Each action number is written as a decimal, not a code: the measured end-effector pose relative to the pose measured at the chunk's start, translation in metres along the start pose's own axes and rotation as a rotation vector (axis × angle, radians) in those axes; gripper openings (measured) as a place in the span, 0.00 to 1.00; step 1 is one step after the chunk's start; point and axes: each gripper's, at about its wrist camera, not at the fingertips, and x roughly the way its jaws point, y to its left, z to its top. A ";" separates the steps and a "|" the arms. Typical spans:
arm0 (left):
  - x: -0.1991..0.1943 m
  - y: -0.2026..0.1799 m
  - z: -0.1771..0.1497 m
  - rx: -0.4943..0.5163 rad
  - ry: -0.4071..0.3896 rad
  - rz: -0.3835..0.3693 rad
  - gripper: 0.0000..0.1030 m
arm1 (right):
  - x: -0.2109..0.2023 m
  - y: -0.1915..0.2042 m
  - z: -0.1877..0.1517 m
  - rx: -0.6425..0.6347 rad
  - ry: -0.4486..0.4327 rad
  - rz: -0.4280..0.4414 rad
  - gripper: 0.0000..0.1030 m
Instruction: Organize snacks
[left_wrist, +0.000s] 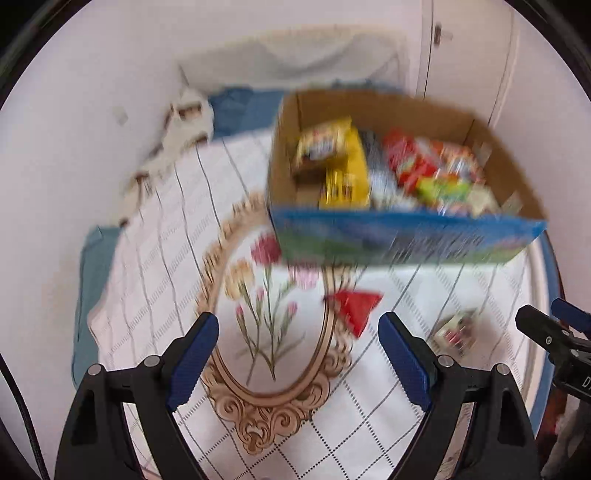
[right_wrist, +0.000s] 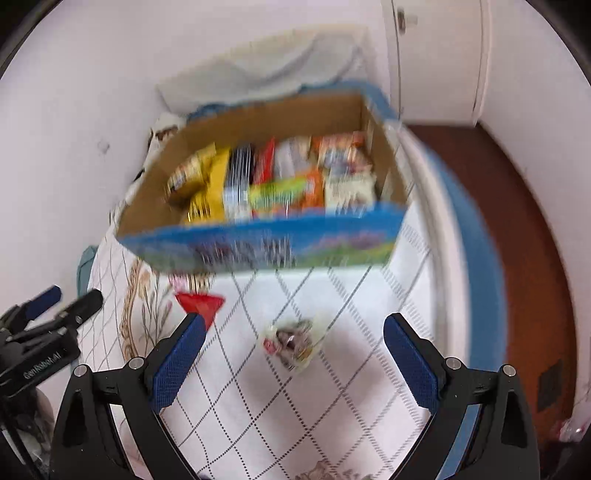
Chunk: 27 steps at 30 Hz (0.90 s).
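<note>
Both views smeared by motion blur; print on all packets unreadable. Cardboard box standing on checked tablecloth, blue front wall facing cameras, crammed with snack packets, yellow at left, red, green and orange toward right. Box contents partly hidden behind front wall.

Seen only from left wrist: whole oval flower print on cloth. Seen only from right wrist: brown floor beyond table edge.

Red packet and small pale packet lying loose on cloth, near box front, apart from each other.

Left gripper jaws wide apart, nothing between. Right gripper likewise spread, empty, touching nothing.
</note>
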 end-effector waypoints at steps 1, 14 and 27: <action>0.012 0.000 -0.002 -0.008 0.037 -0.004 0.86 | 0.012 -0.003 -0.003 0.013 0.019 0.009 0.93; 0.134 0.009 0.004 -0.468 0.314 -0.292 0.86 | 0.091 -0.010 -0.016 0.120 0.114 0.032 0.75; 0.145 0.001 -0.008 -0.293 0.234 -0.261 0.42 | 0.131 0.005 -0.017 0.102 0.158 -0.026 0.66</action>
